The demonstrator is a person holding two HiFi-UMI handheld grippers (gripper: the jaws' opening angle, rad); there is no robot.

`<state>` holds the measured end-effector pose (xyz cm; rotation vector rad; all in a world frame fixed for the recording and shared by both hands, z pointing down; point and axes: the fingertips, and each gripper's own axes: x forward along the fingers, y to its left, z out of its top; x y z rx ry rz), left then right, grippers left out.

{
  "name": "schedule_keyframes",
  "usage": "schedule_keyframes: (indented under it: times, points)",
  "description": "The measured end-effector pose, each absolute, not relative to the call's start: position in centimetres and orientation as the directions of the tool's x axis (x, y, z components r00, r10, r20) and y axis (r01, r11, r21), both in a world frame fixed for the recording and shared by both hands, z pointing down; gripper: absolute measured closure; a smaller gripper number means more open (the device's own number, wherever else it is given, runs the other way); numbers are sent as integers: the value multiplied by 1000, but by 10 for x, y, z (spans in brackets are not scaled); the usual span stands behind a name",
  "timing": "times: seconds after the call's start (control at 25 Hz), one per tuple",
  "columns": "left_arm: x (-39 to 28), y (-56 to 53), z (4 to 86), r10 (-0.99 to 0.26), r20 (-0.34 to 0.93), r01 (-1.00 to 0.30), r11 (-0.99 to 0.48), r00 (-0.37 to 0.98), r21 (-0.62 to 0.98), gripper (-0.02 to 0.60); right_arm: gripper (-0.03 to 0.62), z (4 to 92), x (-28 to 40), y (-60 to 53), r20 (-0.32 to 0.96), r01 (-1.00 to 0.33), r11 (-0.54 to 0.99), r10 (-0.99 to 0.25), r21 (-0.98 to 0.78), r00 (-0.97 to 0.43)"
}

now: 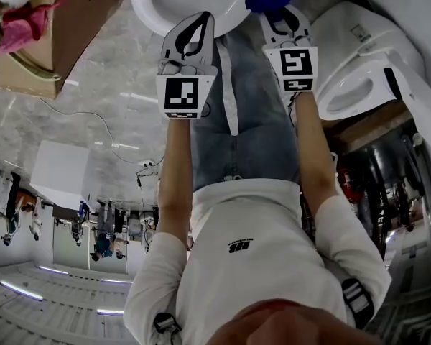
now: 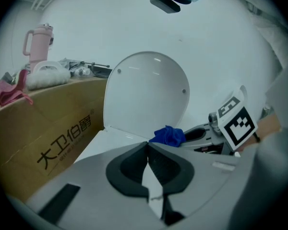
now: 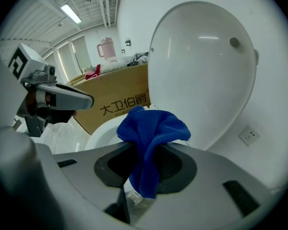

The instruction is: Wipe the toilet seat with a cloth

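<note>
Cloth (image 3: 151, 133), bright blue, sits clamped between the fingers of the right gripper (image 3: 145, 152). It bunches above the jaws and trails down between them, at the near edge of the white toilet seat (image 3: 102, 128). From this angle it is hard to say whether the cloth touches the seat or hangs just clear of it.

Behind the seat the toilet's lid (image 3: 206, 66) stands raised, with a wall socket (image 3: 250, 136) low beside it.

The left gripper (image 2: 148, 150) is held just beside the right one, on the side of the toilet nearer the cardboard box (image 2: 48, 128). Its jaws are pressed together with nothing between them, and they point at the seat and the raised lid.

The person holding both tools, in a white shirt (image 1: 258, 264) and jeans, reaches toward the toilet with both arms out straight.

The box stands close against the toilet and carries printed lettering on its side. A pink cup (image 2: 38, 40) with a handle, a pink rag (image 2: 9, 92) draped over the edge and some white and grey clutter lie on its top.

On the far side of the toilet from the box, what looks like a second toilet (image 1: 348, 92) stands near.
</note>
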<state>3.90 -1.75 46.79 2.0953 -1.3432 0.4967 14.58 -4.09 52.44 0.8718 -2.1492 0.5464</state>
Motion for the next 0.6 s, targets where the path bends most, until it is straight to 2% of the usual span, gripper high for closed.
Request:
schedule_keyframes:
  times: [0.6]
  points:
    - [65, -12, 542, -635, 634, -897, -284, 441, 339, 571, 494, 639, 158, -56, 847, -665, 743, -298, -83, -439]
